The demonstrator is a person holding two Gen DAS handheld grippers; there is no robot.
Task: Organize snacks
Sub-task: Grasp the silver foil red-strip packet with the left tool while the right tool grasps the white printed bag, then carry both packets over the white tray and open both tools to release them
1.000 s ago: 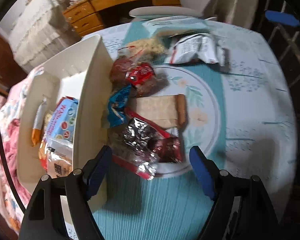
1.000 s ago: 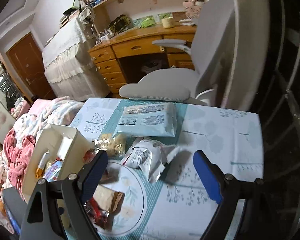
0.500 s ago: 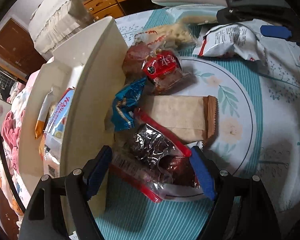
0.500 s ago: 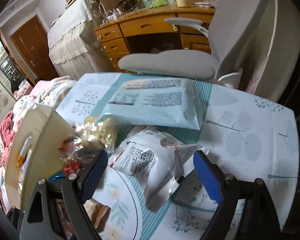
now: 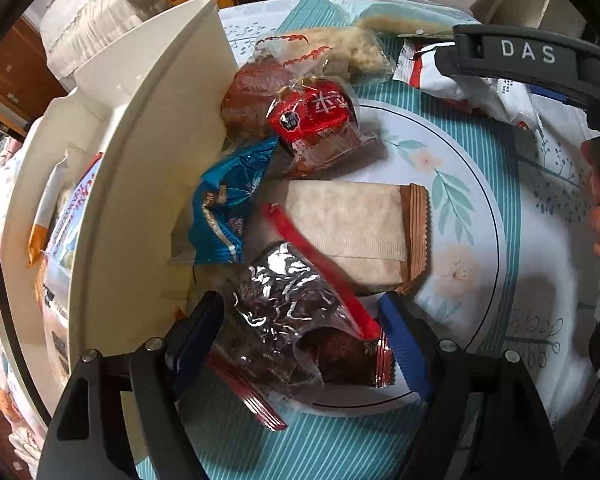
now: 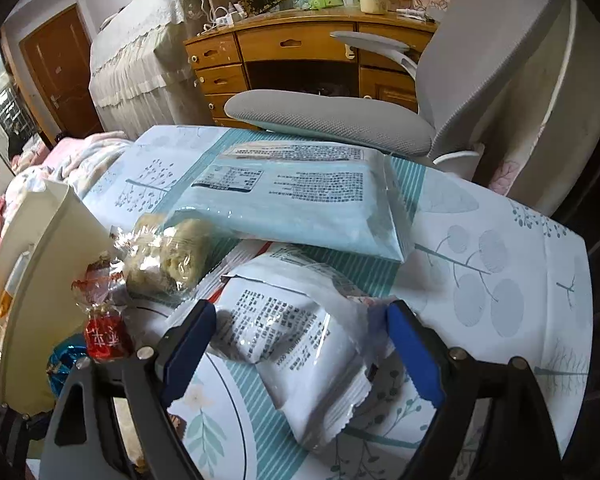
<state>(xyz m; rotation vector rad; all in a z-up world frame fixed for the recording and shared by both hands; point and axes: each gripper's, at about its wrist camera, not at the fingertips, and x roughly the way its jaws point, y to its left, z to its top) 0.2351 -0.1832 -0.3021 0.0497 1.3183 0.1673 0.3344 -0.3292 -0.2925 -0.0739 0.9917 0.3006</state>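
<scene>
While its blue fingers [image 5: 404, 344] stood spread, the left gripper [image 5: 300, 336] straddled a clear red-edged packet [image 5: 288, 320] of dark snacks; whether the pads touched it could not be told. That packet lay at the near edge of a round floral mat [image 5: 460, 208] on the desk [image 5: 236, 444], overlapping a tan cracker pack [image 5: 352, 228]. Just left of the cracker pack sat a blue wrapper [image 5: 224, 208], and beyond it a red-labelled cake [image 5: 316, 128] and a pale crispy bar [image 5: 352, 52]. Along the left side stood a white bin [image 5: 140, 168], already holding several snacks [image 5: 64, 232].

Spread as well, the right gripper [image 6: 300, 336] had its fingers [image 6: 412, 352] on either side of a white pouch [image 6: 300, 344] printed with black text, without visibly pinching it. The pouch lay partly on the mat [image 6: 212, 412]. Behind it rested a large pale-blue bag [image 6: 300, 196], its near edge over the pouch's far end. To the left were the bar [image 6: 168, 260], the cake [image 6: 104, 332] and the bin [image 6: 40, 264]. Past the desk [image 6: 500, 280] stood a grey chair [image 6: 340, 120] and a wooden dresser [image 6: 280, 52].
</scene>
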